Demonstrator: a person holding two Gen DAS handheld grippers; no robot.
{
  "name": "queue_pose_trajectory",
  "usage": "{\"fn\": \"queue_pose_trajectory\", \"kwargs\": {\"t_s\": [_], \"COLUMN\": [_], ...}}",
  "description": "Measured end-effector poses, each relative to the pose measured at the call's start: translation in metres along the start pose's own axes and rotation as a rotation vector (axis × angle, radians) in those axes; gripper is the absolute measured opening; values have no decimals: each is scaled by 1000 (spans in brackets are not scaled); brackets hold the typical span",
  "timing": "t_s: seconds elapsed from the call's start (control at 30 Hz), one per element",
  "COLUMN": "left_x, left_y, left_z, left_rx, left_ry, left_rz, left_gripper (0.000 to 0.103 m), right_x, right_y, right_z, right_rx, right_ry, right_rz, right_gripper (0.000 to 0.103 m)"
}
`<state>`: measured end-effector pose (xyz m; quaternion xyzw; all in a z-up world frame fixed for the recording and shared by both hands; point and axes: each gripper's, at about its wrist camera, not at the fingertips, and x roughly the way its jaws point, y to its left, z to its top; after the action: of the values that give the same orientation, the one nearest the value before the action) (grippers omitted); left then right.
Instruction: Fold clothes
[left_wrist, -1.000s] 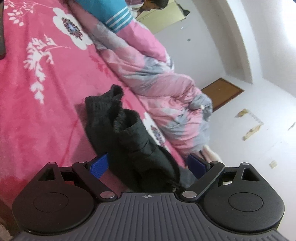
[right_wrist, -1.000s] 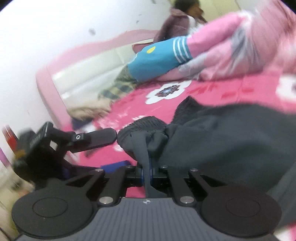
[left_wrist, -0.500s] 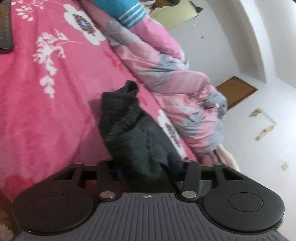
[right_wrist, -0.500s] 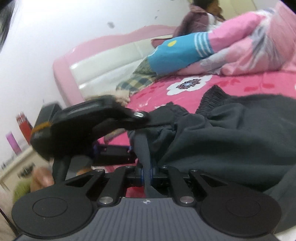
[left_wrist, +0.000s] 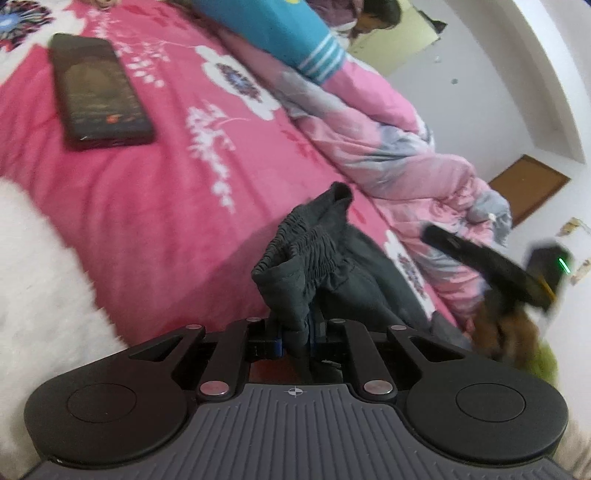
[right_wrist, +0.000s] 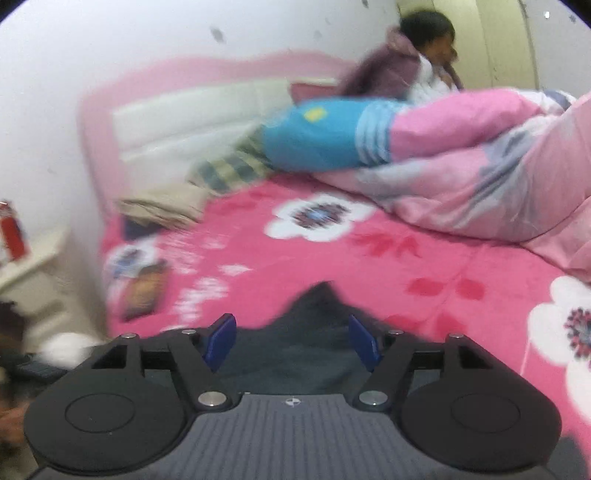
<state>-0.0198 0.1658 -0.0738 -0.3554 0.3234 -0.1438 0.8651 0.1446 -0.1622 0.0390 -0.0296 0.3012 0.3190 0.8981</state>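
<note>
Left claw (left_wrist: 295, 338) on crumpled dark garment (left_wrist: 314, 258) (ribbed waistband)

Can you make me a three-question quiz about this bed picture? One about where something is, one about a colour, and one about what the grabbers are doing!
1. Where does the phone lie?
A. on the pink bedsheet
B. on the floor
C. on the rumpled quilt

2. What colour is the garment being folded?
A. yellow
B. dark grey
C. white

3. What are the grippers doing?
A. both open
B. both shut
C. left gripper shut on the garment, right gripper open

Answers: 1 A, the phone rests flat on the flowered sheet. 2 B, the cloth is dark grey. 3 C, the left pads pinch cloth while the right pads stand apart.
</note>
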Motion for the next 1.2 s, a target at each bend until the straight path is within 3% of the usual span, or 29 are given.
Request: {"fn": "queue_pose_trajectory", "kwargs": {"t_s": [0.1, 0.2, 0.27, 0.33, 0.4, 0.57, 0.6, 0.63, 0.67, 0.7, 0.73, 0.83, 1.0, 1.2], "left_x": [-3, -2, -1, 1, 2, 6, 6, 7, 7, 7, 10, 27, 61, 140], "left_y": [-1, -2, -1, 2, 4, 2, 1, -1, -1, -2, -4, -14, -32, -62], "left_z": [-2, -2, -1, 0, -1, -4, -5, -4, -4, -4, -2, 14, 42, 98], "left_rx": [14, 26, 31, 33, 39, 83, 91, 100, 107, 113, 119, 133, 155, 170], "left_ry": [-9, -12, -7, -1, 5, -4, -10, -16, -23, -30, -35, -41, -43, 28], "left_rz": [25, 50, 64, 74, 80, 90, 92, 93, 94, 95, 93, 78, 59, 118], "left_gripper": [10, 10, 10, 10, 10, 10, 10, 10, 10, 10, 10, 10, 8, 7], "right_x": [57, 107, 125, 126, 127, 126, 124, 122, 119, 116, 112, 97, 62, 63], "right_y": [-26, -53, -64, -66, -68, -60, -56, -52, -45, -38, -31, -18, -50, -95], "right_z": [11, 9, 2, -1, -5, -3, -2, -1, -1, -2, -2, -1, 35, 77], "right_rx": [-5, 50, 59, 56, 53, -21, -35, -50, -71, -93, -121, -184, -128, -113], "right_ry": [113, 236, 284, 282, 277, 308, 304, 300, 286, 272, 251, 174, -6, -72], "right_rz": [-13, 34, 16, 40, 67, 57, 54, 52, 48, 44, 27, -37, -248, -429], "right_gripper": [73, 79, 80, 87, 88, 74, 62, 42, 31, 13, 6, 4, 3, 3]}}
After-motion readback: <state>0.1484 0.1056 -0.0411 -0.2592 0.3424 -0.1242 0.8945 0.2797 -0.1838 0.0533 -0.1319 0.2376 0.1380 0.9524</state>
